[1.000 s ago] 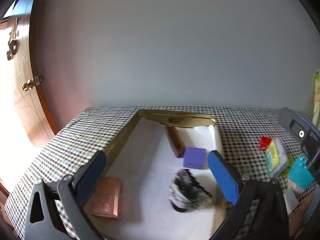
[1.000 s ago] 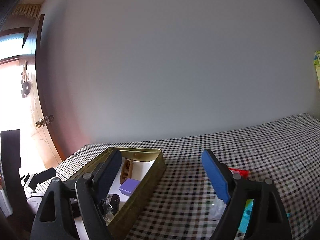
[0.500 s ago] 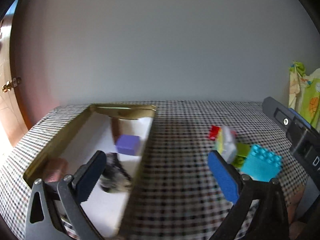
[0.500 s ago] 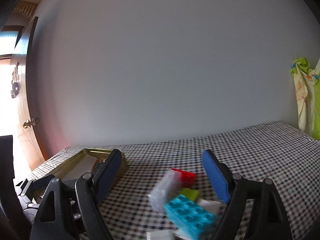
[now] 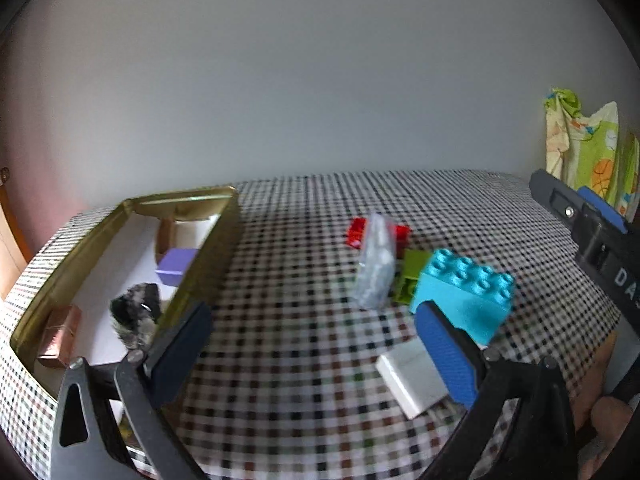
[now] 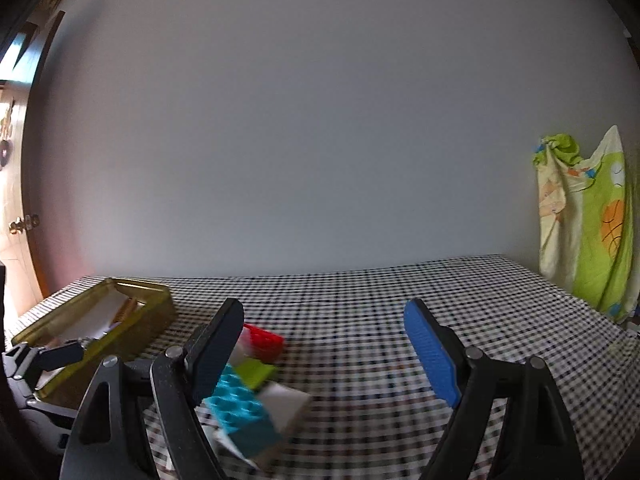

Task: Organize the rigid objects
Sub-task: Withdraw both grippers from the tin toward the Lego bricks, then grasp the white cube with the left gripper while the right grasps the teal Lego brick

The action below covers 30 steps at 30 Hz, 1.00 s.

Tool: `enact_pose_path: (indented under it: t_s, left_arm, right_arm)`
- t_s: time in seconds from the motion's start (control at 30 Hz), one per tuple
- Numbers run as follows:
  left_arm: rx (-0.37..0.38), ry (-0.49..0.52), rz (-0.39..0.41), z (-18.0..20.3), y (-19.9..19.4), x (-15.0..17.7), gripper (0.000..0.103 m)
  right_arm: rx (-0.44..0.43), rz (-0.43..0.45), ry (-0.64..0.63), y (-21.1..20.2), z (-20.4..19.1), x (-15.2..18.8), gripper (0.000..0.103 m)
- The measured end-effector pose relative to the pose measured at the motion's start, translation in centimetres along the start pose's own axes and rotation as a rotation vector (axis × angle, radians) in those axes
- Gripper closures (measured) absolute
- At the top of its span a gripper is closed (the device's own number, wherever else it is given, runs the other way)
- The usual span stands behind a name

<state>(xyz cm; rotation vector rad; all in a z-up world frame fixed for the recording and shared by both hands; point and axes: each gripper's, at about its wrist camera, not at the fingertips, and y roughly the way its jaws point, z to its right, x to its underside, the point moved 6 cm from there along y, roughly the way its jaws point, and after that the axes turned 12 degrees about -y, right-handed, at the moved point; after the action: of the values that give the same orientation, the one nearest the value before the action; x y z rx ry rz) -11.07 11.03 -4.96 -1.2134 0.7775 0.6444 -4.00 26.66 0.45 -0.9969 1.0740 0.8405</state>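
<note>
With both the left gripper (image 5: pixel 308 344) and right gripper (image 6: pixel 324 344) spread wide and empty, the turquoise studded plastic brick (image 5: pixel 464 296) at the left view's four o'clock could skid into the neighbouring green brick (image 5: pixel 412 276) if nudged off-centre.

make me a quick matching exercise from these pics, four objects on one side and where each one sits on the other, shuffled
Things:
1. purple cube
2. turquoise studded brick
3. white flat block
4. patterned green cloth

Places:
A. hanging by the wall at right
B. inside the gold tin
C. on the checked tablecloth, nearest the left gripper
D. on the tablecloth, beside the lime-green brick

Pairs: 1-B, 2-D, 3-C, 4-A
</note>
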Motion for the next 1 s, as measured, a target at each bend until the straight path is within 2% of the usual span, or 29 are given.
enact_pose_path:
  t_s: [0.23, 0.4, 0.6, 0.73, 0.77, 0.87, 0.93, 1.0]
  left_arm:
    - [0.073, -0.055, -0.170, 1.4, 1.8, 2.4, 0.000]
    - [0.032, -0.051, -0.233, 2.0, 2.8, 3.2, 0.001]
    - [0.022, -0.020, -0.329, 3.1, 4.6, 4.1, 0.009]
    - [0.006, 0.010, -0.334, 3.6, 4.8, 4.2, 0.012]
    - [0.009, 0.007, -0.331, 3.4, 4.8, 4.1, 0.014]
    - [0.011, 0.031, -0.316, 2.8, 4.5, 3.8, 0.034]
    - [0.022, 0.032, -0.308, 2.2, 4.5, 3.5, 0.056]
    - [0.037, 0.022, -0.304, 1.5, 4.3, 3.3, 0.066]
  right_arm:
    - [0.015, -0.011, 0.056, -0.8, 2.5, 0.8, 0.019]
    - [-0.009, -0.020, 0.076, -0.6, 2.2, 0.8, 0.019]
    - [-0.039, -0.033, 0.126, -0.3, 2.8, 1.1, 0.019]
    - [-0.051, -0.047, 0.148, -0.1, 3.0, 1.3, 0.019]
    - [-0.054, -0.049, 0.151, -0.1, 3.0, 1.3, 0.019]
    - [-0.061, -0.057, 0.166, 0.0, 3.1, 1.5, 0.019]
    - [-0.067, -0.062, 0.170, 0.2, 3.2, 1.6, 0.019]
    - [-0.073, -0.071, 0.172, 0.4, 3.2, 1.7, 0.019]
